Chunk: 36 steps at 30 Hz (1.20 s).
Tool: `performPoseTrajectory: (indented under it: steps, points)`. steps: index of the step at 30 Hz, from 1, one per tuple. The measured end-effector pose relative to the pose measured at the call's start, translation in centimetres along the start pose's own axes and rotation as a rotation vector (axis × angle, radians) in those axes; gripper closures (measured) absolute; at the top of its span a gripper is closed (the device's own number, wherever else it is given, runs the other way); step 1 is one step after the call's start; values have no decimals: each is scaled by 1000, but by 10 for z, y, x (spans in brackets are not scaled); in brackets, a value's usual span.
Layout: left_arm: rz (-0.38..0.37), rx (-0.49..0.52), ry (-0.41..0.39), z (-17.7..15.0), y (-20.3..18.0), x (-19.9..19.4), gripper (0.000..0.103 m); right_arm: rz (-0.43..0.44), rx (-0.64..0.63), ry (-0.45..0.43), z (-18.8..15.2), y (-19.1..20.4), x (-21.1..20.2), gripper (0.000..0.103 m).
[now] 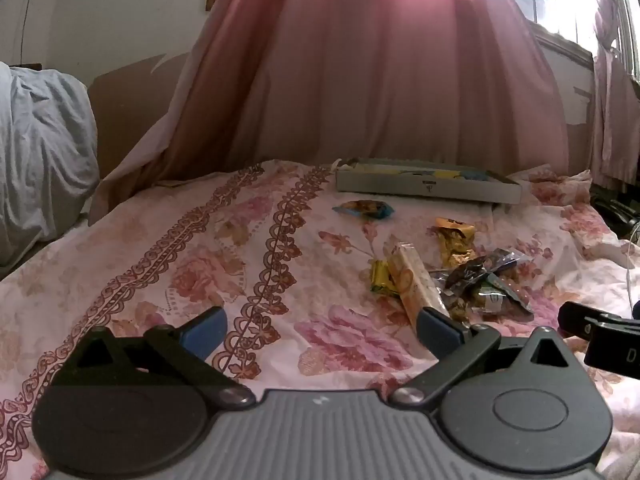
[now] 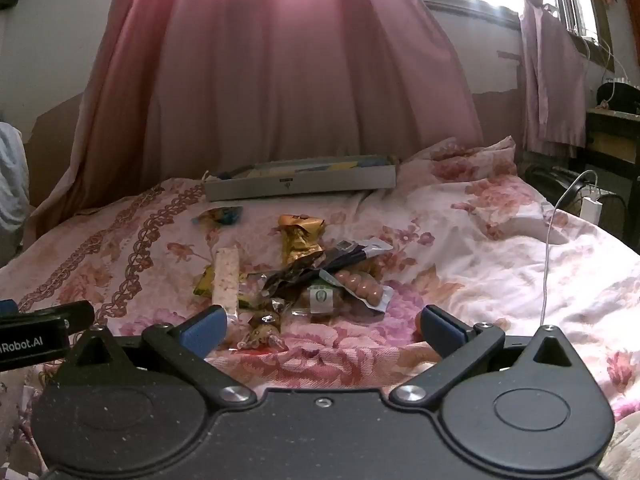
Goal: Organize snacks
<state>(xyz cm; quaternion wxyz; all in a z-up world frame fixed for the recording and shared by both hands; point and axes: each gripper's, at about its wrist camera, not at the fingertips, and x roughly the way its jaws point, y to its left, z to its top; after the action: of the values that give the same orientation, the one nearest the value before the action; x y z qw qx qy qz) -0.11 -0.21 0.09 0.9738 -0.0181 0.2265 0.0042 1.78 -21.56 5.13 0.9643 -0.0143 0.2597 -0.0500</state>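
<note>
Both claws hovered empty over the flowered bedspread (image 2: pixel 460 240); the left gripper (image 1: pixel 320 330) was spread wide, the right gripper (image 2: pixel 322 326) likewise; the snacks (image 2: pixel 304 276) lay heaped just ahead, with a shallow grey box (image 2: pixel 300 186) beyond them, near the pink curtain (image 2: pixel 280 80).

Assorted wrapped snacks (image 2: pixel 304 276) lay heaped on the floral bed, a blue packet (image 2: pixel 219 215) apart near the shallow grey box (image 2: pixel 300 185).
</note>
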Motion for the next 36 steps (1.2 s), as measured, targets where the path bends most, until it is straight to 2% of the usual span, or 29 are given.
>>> performPoseTrajectory:
  steps: [36]
  points:
    - [4,-16,9,-3,3,2,1,1,3,8,-1,0,2,1]
